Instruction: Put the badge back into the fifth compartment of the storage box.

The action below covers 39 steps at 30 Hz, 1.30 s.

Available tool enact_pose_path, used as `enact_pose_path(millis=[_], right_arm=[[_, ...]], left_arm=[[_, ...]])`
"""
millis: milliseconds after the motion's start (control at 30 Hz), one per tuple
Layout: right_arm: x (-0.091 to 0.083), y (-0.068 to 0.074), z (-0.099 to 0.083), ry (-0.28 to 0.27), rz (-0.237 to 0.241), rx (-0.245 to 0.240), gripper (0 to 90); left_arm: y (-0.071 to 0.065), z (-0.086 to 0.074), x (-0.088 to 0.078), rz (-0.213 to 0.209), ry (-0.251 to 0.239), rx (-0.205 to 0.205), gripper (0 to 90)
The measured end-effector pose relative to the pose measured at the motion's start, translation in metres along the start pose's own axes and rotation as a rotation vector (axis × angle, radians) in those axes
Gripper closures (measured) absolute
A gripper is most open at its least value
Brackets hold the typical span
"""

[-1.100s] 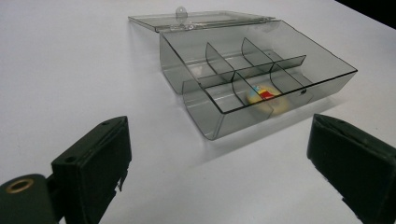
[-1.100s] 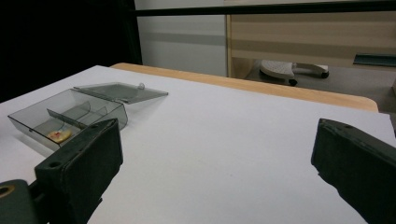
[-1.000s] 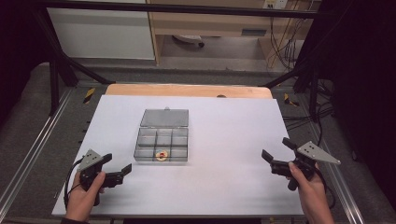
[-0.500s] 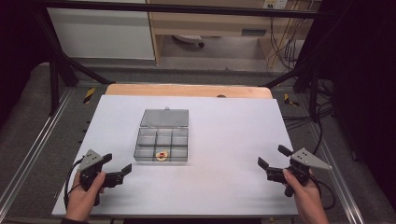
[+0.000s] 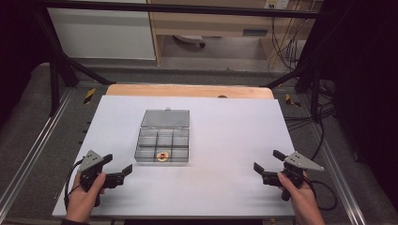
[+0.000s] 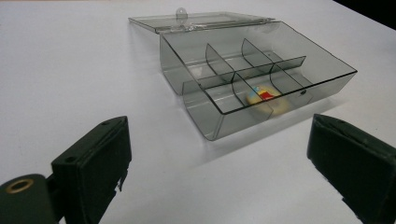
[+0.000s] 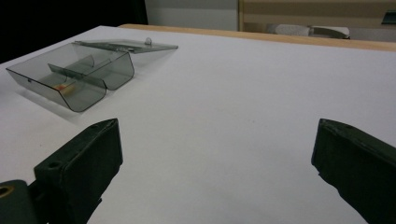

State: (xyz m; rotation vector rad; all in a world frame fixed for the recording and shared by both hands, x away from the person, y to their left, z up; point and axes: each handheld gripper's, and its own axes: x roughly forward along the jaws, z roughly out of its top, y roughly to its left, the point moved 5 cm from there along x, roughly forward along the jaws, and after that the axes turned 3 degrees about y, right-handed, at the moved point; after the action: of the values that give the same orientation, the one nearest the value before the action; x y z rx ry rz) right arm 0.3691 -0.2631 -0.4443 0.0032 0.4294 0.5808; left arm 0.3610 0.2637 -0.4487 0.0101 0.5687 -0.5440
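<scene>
Dark lab clutter and cables are seen behind a white table [image 5: 225,140], and pretty much nothing else is laid out on it except one smoky clear compartment box [image 5: 162,145], set a bit left of the middle, closer to the near edge than the far one. Its lid [image 5: 166,118] is already flipped back flat toward the far edge, so the opening part looks done. One small round yellowish piece with red and blue on it [image 6: 264,96] is sitting in the middle compartment of the near row; the other compartments look empty. The left gripper [image 5: 118,168] is held near the near-left corner, jaws spread wide, nothing gripped. The right gripper [image 5: 265,161] is parked toward the near-right corner, well apart from the box, also spread wide and empty. Closing the lid is probably what's left.
</scene>
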Motion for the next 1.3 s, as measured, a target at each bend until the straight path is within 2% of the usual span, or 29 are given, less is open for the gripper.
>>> enact_pose_path(millis=[400,667,867,1133,1300], right_arm=[[0.018,0.012,-0.012,0.068,0.031,-0.034,2.5],[0.031,0.016,-0.014,0.087,0.037,-0.050,2.6],[0.038,0.012,-0.013,0.089,0.014,-0.052,2.7],[0.048,0.004,-0.012,0.097,-0.046,-0.074,2.9],[0.058,0.003,-0.010,0.098,-0.053,-0.082,3.2]], left_arm=[[-0.001,0.000,0.001,-0.004,0.000,0.004,6.7],[-0.002,0.000,0.001,-0.006,0.003,0.008,6.7],[-0.002,0.000,0.002,-0.007,0.007,0.010,6.7],[-0.004,-0.001,0.003,-0.015,0.010,0.017,6.7],[-0.005,-0.001,0.004,-0.019,0.015,0.025,6.7]])
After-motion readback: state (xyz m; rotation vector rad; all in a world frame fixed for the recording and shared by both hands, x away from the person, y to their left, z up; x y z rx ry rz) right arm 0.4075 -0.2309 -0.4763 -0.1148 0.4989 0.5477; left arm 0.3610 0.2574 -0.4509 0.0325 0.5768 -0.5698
